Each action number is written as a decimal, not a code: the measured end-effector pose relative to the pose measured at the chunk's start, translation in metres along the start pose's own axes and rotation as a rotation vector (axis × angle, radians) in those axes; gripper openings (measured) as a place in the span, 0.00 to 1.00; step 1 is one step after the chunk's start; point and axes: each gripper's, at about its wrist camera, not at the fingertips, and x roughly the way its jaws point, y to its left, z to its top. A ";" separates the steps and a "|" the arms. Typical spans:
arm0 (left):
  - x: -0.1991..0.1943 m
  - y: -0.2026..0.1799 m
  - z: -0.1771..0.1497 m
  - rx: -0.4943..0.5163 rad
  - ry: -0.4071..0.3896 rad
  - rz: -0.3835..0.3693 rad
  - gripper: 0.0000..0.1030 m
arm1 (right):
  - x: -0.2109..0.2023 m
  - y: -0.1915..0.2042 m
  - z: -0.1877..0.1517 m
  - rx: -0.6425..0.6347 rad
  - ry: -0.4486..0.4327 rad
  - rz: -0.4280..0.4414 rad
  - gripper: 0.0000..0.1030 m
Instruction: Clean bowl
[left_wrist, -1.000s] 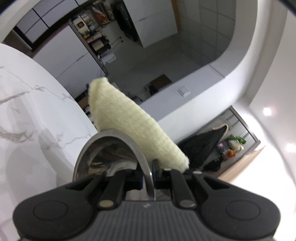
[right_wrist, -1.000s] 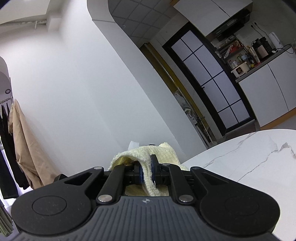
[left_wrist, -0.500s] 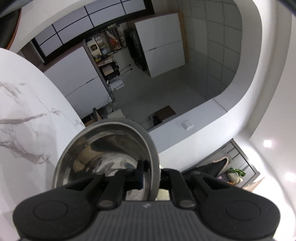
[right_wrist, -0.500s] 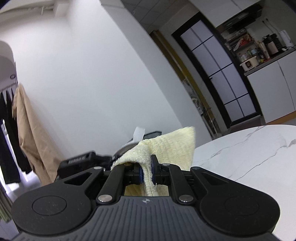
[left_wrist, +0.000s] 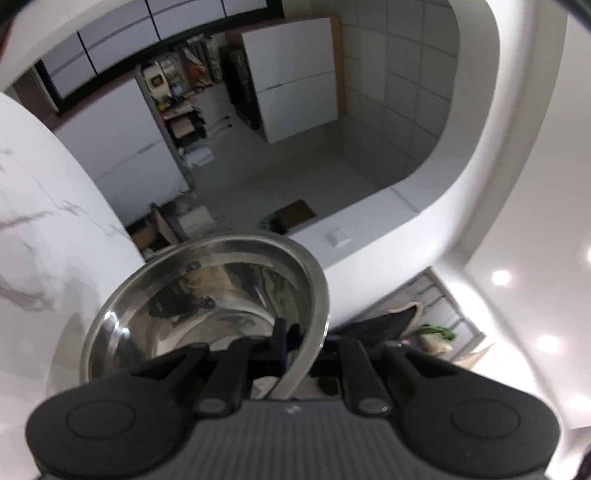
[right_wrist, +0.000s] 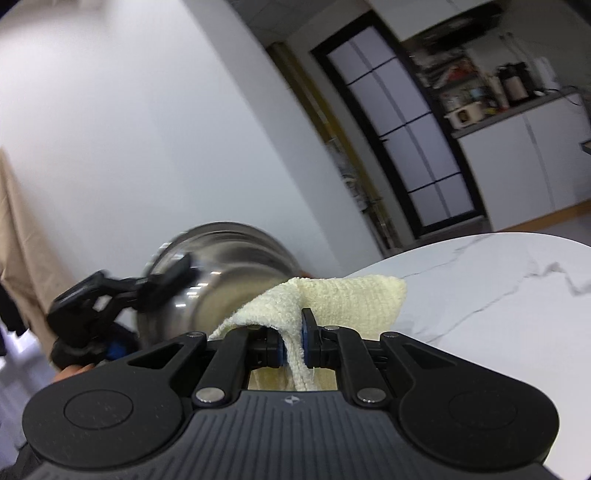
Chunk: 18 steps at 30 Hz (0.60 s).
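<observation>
A shiny steel bowl (left_wrist: 207, 306) is held up in the air, its rim pinched in my left gripper (left_wrist: 295, 341), which is shut on it. Its inside faces the left wrist camera and holds nothing. In the right wrist view the bowl (right_wrist: 221, 266) shows its outer side, blurred, with the left gripper (right_wrist: 122, 291) clamped on its left rim. My right gripper (right_wrist: 293, 341) is shut on a pale yellow cloth (right_wrist: 332, 299), which sits just right of the bowl and close to its outer wall.
A white marble table (right_wrist: 498, 295) lies to the right in the right wrist view and to the left (left_wrist: 44, 229) in the left wrist view. A kitchen counter with appliances (right_wrist: 509, 92) stands far behind. A beige coat (right_wrist: 18, 236) hangs at left.
The cloth has left the bowl's inside and is out of the left wrist view. The bowl has swung into the right wrist view, and the right gripper with the cloth has moved beside it.
</observation>
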 end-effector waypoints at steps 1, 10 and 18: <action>0.002 0.001 -0.001 -0.009 0.006 -0.009 0.10 | -0.003 -0.004 0.001 0.022 -0.016 -0.003 0.11; 0.015 -0.001 -0.009 -0.029 0.058 -0.095 0.09 | -0.004 -0.020 -0.001 0.082 -0.032 -0.040 0.11; 0.004 0.002 -0.002 0.007 -0.018 -0.017 0.07 | -0.010 -0.021 0.006 0.070 -0.085 -0.067 0.11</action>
